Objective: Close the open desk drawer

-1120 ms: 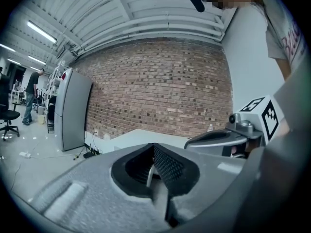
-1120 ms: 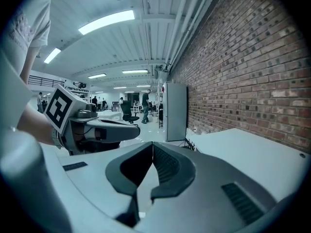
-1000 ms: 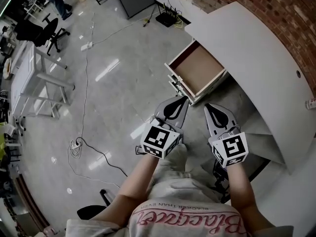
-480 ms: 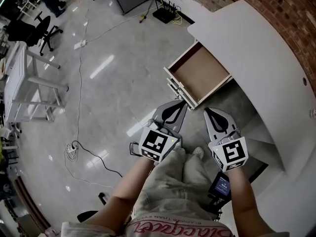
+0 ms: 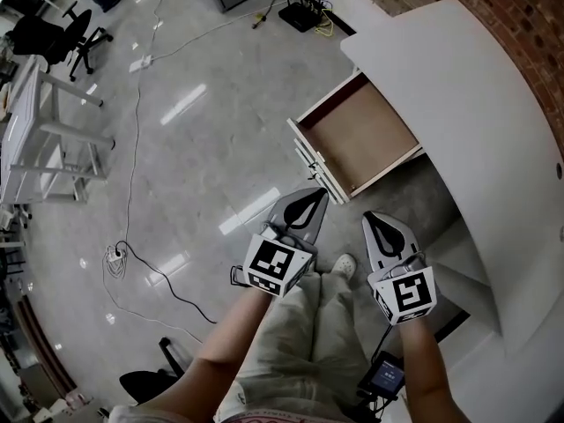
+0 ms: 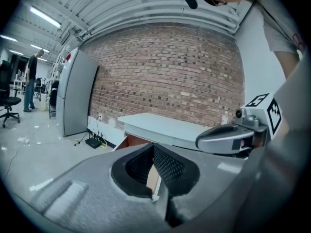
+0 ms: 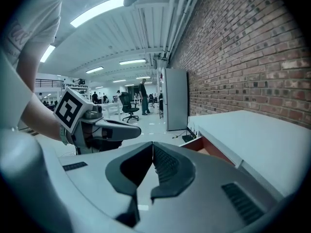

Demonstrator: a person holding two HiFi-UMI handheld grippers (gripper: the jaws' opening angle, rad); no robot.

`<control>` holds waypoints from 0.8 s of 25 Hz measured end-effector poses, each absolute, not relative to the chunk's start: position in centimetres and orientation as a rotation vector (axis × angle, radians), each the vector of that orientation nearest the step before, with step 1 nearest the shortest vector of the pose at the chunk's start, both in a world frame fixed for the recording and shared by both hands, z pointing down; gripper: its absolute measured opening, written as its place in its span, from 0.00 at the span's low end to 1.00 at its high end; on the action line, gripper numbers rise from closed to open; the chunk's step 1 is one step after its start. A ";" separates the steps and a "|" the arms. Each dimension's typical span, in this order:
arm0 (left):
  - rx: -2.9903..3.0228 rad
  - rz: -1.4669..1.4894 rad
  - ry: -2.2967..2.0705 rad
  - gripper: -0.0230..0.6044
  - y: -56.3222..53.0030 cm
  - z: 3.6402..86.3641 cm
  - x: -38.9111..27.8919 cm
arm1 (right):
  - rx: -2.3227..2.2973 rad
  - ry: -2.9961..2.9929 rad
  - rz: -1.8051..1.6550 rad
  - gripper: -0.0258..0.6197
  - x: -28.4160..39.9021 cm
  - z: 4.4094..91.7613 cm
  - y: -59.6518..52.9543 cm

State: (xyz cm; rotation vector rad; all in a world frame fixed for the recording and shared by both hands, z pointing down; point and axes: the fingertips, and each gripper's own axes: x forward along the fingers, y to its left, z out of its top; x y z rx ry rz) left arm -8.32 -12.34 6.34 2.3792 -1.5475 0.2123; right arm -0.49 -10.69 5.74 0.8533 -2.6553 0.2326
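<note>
Beneath the curved white table (image 5: 458, 86) juts a boxy wooden drawer (image 5: 361, 139). My left hand-held gripper (image 5: 317, 197) and right hand-held gripper (image 5: 374, 224) are pinched together.

Open wooden desk drawer (image 5: 363, 144) is tan inside with reddish-brown walls. Curved bench (image 5: 458, 86) is plain white, brick wall (image 5: 520, 7) red-brown, glossy floor (image 5: 203, 148) pale grey.

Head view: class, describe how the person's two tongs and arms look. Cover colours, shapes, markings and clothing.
The left tongs and right tongs look alike: grey tapered shells with a black teardrop inset, ending in a point. Each carries a white cube printed with black square markers. The forearms are unsleeved, and light grey trousers show below.
</note>
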 end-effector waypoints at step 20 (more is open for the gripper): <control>2.053 0.017 -1.560 0.05 -13.9 24.6 -10.9 | 0.852 -2.656 0.402 0.06 -1.8 21.0 -11.4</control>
